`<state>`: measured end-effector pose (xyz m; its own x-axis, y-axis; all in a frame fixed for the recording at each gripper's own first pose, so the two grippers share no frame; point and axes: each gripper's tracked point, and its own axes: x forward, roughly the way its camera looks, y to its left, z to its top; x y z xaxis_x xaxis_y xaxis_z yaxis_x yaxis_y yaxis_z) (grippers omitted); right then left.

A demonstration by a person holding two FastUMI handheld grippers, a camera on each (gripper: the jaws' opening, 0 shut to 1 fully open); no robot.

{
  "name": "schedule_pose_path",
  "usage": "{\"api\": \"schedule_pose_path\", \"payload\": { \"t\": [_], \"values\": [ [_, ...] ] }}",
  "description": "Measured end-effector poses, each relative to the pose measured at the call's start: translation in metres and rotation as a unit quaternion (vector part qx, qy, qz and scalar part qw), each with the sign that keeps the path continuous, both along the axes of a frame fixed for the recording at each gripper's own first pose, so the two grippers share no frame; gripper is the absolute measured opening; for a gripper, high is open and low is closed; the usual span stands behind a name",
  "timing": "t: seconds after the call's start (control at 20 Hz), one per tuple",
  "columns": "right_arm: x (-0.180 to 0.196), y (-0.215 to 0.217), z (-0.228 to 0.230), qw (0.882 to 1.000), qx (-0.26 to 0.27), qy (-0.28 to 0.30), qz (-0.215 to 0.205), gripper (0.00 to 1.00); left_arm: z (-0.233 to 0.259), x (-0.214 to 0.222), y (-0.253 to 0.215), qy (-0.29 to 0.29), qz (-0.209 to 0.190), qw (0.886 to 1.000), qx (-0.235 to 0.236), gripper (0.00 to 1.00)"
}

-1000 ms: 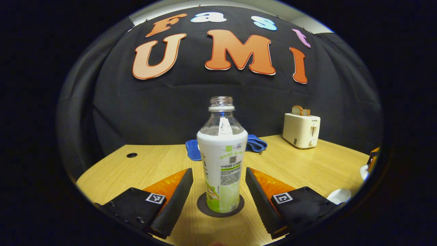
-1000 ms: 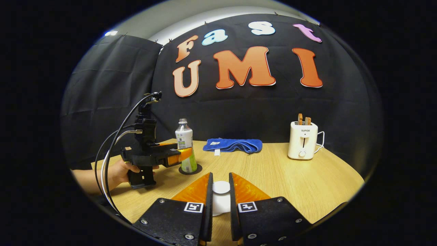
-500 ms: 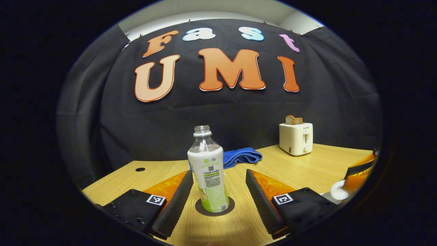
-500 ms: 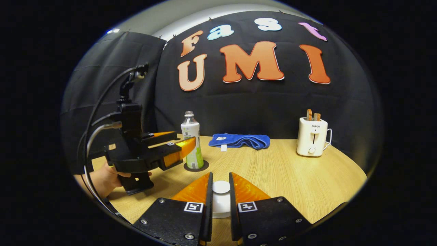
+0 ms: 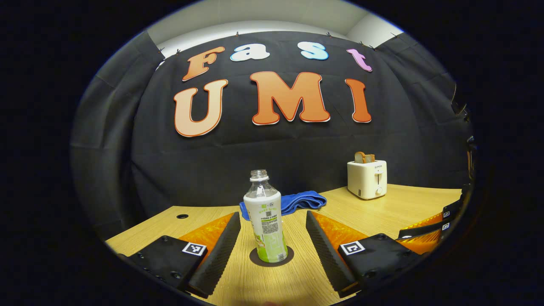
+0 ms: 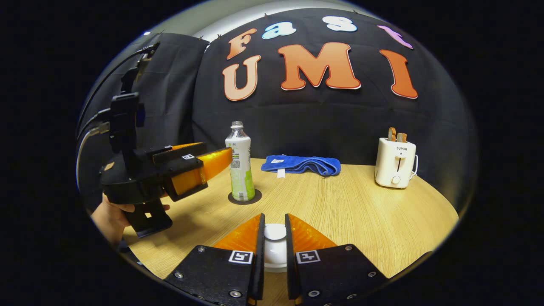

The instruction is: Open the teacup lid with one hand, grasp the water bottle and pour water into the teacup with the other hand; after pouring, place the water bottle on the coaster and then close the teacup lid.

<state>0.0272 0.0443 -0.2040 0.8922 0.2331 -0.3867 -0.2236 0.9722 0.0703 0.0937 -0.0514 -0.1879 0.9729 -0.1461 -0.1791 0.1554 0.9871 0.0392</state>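
Right gripper view: we've got our right tool [image 6: 274,255] clamped on the lid [image 6: 275,233], just in front of the bottle [image 6: 240,165], which stands on its coaster [image 6: 245,197]. Left tool [image 5: 272,246] gapes w/ nothing in it. Pouring looks done; next, we'd judge, lid back onto cup.

water bottle [image 6: 240,165] on coaster [image 6: 245,197], towel [image 6: 302,164] behind, toaster [image 6: 396,162] right

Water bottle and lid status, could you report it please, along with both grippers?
Left gripper open, clear of water bottle. Bottle upright on coaster. Right gripper shut on teacup lid. Nothing in the way.
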Motion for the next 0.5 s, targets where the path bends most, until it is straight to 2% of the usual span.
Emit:
{"api": "schedule_pose_path", "payload": {
  "t": [0.5],
  "values": [
    [0.0019,0.0036,-0.0062,1.000,0.006,0.000,-0.001,0.23,0.0040,-0.0100,0.0028,-0.001,0.009,1.000,-0.020,0.98]
  ]
}}
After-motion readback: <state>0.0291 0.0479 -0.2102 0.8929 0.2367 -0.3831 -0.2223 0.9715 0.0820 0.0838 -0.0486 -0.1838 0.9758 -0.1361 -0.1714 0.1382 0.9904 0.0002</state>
